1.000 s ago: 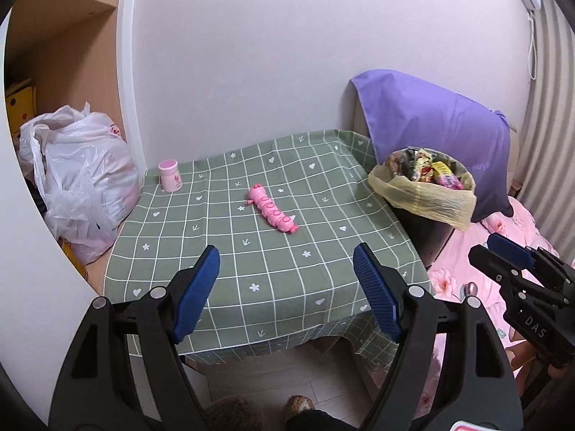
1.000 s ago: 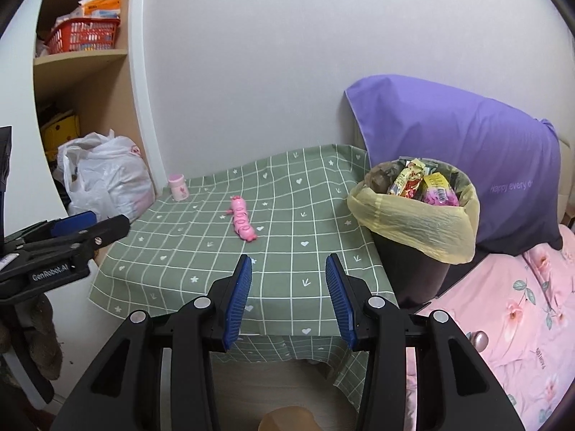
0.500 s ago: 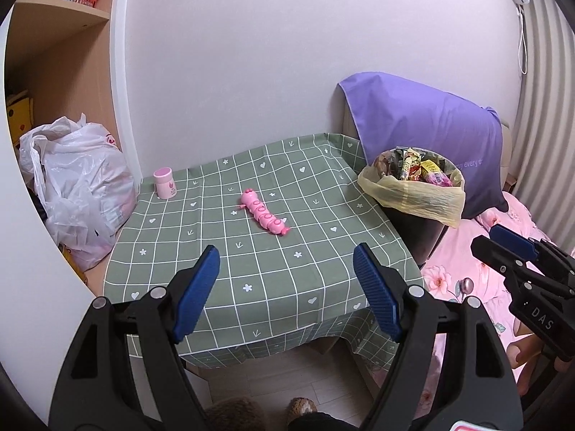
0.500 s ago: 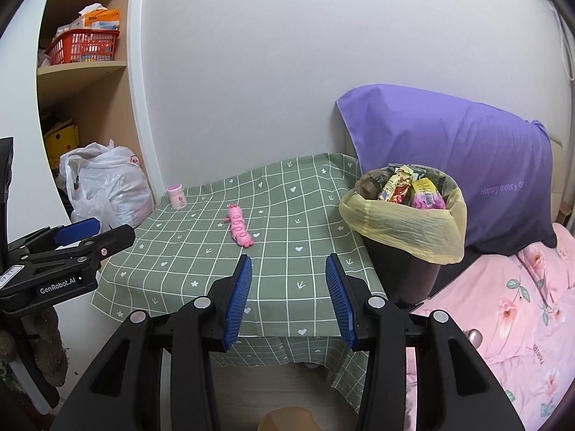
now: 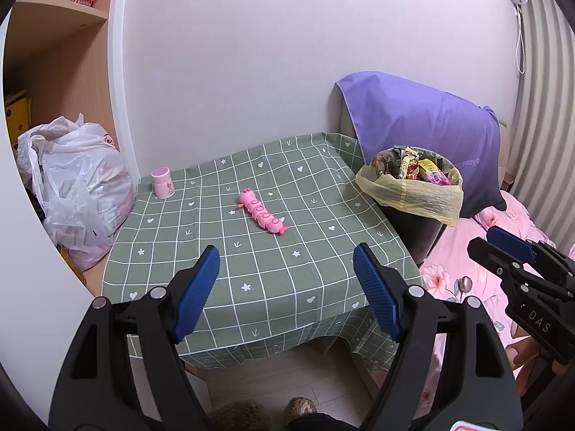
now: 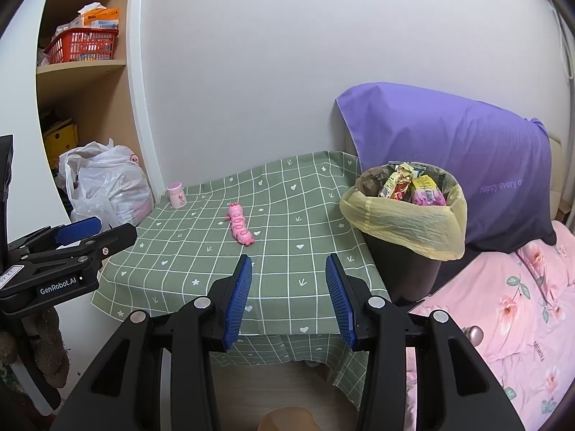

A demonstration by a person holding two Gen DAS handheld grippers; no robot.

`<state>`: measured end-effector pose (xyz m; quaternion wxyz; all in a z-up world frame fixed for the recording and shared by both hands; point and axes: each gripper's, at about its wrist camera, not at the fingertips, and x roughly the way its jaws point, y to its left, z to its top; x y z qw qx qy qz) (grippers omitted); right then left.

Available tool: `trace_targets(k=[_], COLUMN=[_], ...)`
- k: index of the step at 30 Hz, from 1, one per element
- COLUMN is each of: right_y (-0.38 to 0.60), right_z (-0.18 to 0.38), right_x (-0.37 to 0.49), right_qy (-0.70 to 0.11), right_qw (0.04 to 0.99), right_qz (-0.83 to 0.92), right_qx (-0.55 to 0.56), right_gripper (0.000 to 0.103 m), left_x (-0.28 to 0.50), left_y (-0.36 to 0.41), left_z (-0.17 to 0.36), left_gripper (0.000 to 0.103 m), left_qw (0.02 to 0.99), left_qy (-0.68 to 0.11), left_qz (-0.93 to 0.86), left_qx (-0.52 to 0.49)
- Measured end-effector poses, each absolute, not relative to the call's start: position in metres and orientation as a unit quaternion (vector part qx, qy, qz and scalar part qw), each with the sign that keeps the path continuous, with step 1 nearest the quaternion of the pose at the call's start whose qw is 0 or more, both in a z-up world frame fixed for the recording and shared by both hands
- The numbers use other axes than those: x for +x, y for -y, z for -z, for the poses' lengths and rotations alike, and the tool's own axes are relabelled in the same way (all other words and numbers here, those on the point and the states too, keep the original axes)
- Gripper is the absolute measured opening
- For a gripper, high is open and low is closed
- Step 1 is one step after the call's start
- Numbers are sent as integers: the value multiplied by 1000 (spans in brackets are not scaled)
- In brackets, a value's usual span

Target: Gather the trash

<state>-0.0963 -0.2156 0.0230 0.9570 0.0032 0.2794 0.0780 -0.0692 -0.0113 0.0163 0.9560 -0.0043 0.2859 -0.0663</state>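
Note:
A black trash bin [image 5: 420, 222] [image 6: 406, 269] with a yellow liner [image 5: 413, 194] [image 6: 402, 219] stands right of the table, full of snack wrappers [image 5: 413, 168] [image 6: 406, 183]. A pink caterpillar toy [image 5: 262, 212] [image 6: 240, 224] and a small pink cup [image 5: 163, 183] [image 6: 176, 195] sit on the green checked tablecloth [image 5: 287, 269] [image 6: 305, 230]. My left gripper [image 5: 287, 294] is open and empty, off the table's front edge. My right gripper [image 6: 289, 294] is open and empty, near the front right corner; it also shows in the left wrist view [image 5: 517, 255].
A white plastic bag [image 5: 75, 186] [image 6: 107, 186] sits left of the table by wooden shelves with a red basket [image 6: 82, 45]. A purple pillow [image 5: 424, 125] [image 6: 467, 161] leans behind the bin. A pink floral bed [image 6: 510, 305] lies to the right.
Both grippers have pulled back and risen a little, so table and bin look smaller and lower. Neither gripper's opening changed.

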Motion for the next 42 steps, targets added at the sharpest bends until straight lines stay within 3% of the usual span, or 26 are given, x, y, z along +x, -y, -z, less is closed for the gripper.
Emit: trace_targets(k=[42], right_y=[214], right_z=[-21], right_x=[-89], right_qy=[-282], right_qw=[957], right_qz=[-74], right_qx=[-2], right_gripper=[41], left_x=[-66], left_y=[11], left_z=[-12], left_gripper=[73], left_qw=[956], left_qy=[-287], left_qz=[61], left_qx=[-4])
